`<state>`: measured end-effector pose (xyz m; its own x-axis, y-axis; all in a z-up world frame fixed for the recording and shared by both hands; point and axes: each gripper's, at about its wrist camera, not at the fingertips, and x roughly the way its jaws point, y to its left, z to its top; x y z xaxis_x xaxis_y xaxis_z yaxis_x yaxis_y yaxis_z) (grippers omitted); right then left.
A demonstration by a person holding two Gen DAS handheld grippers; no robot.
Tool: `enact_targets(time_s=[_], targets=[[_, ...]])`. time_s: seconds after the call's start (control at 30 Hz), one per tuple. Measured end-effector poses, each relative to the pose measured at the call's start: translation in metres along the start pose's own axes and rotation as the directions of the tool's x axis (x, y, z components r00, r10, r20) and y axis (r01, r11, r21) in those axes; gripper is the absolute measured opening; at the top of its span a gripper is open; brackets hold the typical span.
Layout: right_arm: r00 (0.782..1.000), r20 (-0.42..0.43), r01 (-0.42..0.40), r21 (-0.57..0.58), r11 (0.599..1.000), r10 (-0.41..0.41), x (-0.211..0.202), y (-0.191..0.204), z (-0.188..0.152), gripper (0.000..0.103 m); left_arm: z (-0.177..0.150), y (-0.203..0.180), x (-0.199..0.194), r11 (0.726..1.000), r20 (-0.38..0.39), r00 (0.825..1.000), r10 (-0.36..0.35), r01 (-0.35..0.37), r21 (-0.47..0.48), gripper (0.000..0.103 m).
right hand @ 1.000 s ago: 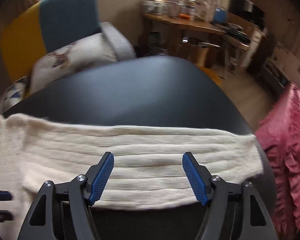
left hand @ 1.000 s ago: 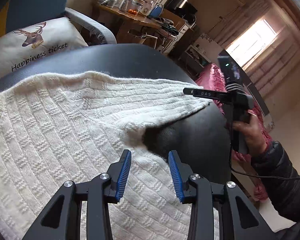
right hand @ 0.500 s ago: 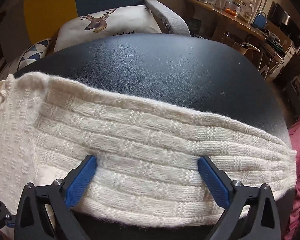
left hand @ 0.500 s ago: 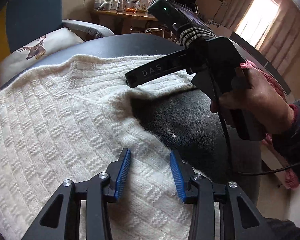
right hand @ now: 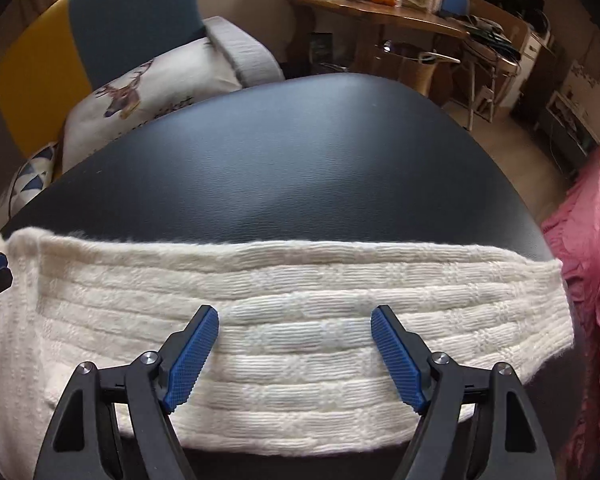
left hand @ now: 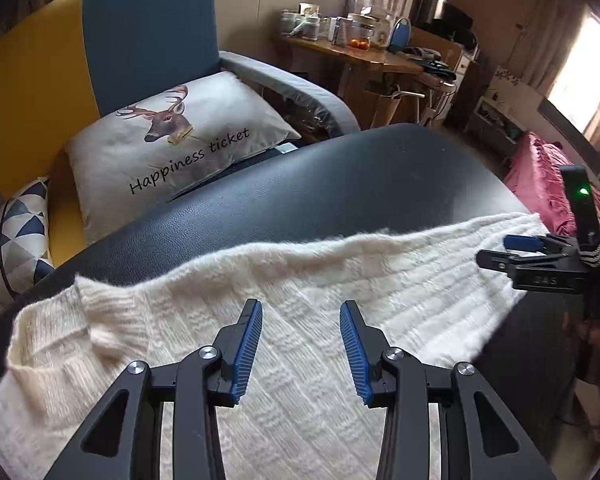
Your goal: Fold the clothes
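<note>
Nearest in the left wrist view, the left hand-held gripper [left hand: 300,344] is hovering over the body of a cream knitted sweater [left hand: 284,360], its blue pads standing partly apart with nothing pinched between them. The ribbed collar [left hand: 100,320] of the sweater is lying just to the left of those pads.

In the right wrist view, the right hand-held gripper [right hand: 296,356] is hanging over one sleeve [right hand: 300,300], which is stretching straight across the picture. Its jaws have just been closing in from their widest, yet they are standing well apart now; the knit is lying below the gap and the pads are not pressing on it. The sleeve's cuff end is reaching the right edge of the counter [right hand: 300,168].

The sweater is lying flat on the near part of that black, leather-like counter, while the far part is showing bare. At the right edge of the left wrist view the right hand-held gripper is showing from the side, over the sleeve's end.

Beyond the counter, a pillow [left hand: 172,140] printed with a deer is resting on a blue and yellow armchair [left hand: 140,32]. Farther back, a wooden table [left hand: 352,52] is carrying jars, and a pink cloth [right hand: 588,240] is lying at the right.
</note>
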<state>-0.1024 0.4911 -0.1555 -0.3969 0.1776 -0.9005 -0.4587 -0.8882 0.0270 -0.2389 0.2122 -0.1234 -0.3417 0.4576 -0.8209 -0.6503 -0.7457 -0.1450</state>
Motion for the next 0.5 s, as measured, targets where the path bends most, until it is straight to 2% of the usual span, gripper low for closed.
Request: enact_targets(time_s=[0.07,0.13,0.27,0.47,0.5], targets=[[1.0,0.007,0.019,0.0,1.0,-0.019,0.001,-0.007,-0.002,0.081,0.01,0.001,0.021,1.0,-0.041,0.999,0.019,-0.019,0.008,0.041],[0.998,0.024,0.055,-0.034,0.998,-0.054,0.003,-0.002,-0.004,0.082,0.014,-0.006,0.054,0.997,-0.093,0.992,0.08,-0.078,0.019,0.041],[0.998,0.045,0.043,-0.013,0.999,-0.042,0.002,-0.01,-0.007,0.084,0.021,-0.005,0.07,0.991,-0.07,0.989,0.13,-0.133,-0.031,0.044],[0.998,0.053,0.042,-0.021,0.999,-0.041,0.002,-0.009,-0.005,0.086,0.017,-0.006,0.063,0.994,-0.039,0.993,0.113,-0.112,0.015,0.045],[0.998,0.055,0.021,-0.031,0.999,-0.02,-0.003,-0.005,-0.006,0.086,0.015,-0.004,0.057,0.995,-0.04,0.995,0.096,-0.097,0.001,0.045]])
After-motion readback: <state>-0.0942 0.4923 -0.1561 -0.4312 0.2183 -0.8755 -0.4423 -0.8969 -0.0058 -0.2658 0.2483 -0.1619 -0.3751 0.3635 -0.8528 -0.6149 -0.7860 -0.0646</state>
